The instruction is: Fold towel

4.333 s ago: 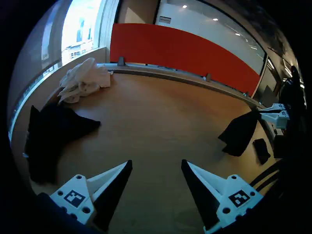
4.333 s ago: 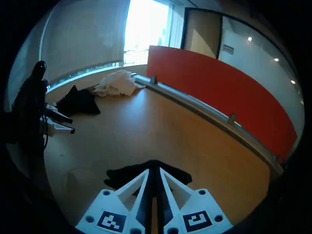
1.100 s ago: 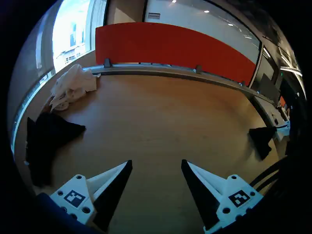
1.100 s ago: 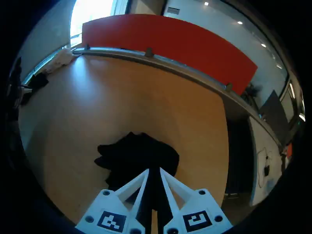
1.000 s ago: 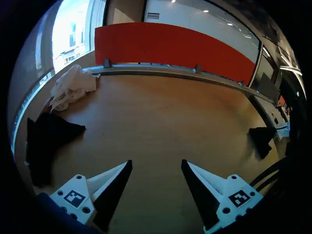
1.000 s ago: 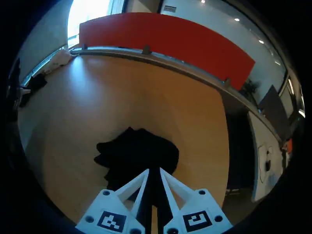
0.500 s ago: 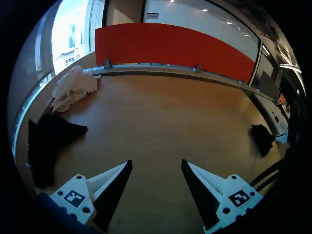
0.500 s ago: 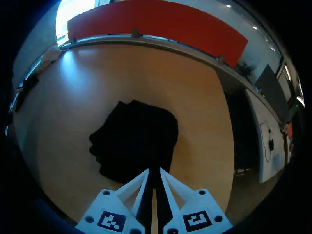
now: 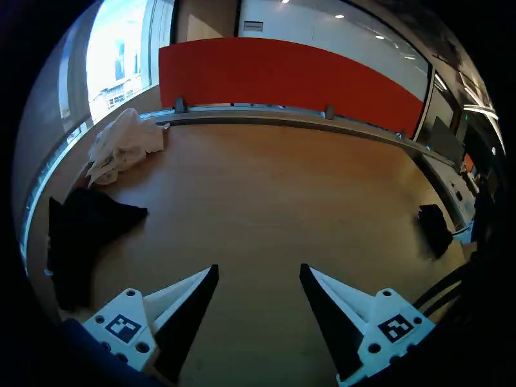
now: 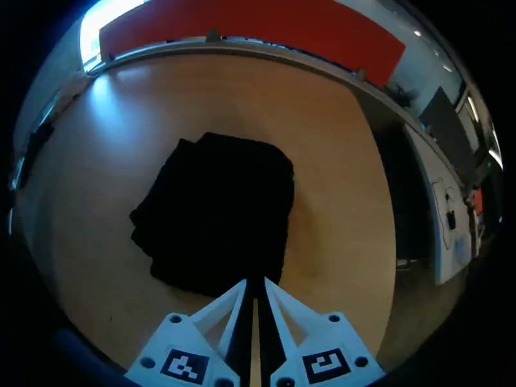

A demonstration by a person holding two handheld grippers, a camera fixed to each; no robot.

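Towel (image 10: 216, 213) lowered flat, edge pinched by right fingers (image 10: 216, 316)

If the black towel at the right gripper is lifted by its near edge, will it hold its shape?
Probably not: the black towel looks like soft cloth, unevenly outlined, so it would likely sag and bunch. Pushed, it may slide or wrinkle on the smooth wooden table.

Black towel (image 10: 219, 213) — tan table (image 10: 335, 161), red divider (image 9: 290, 71)
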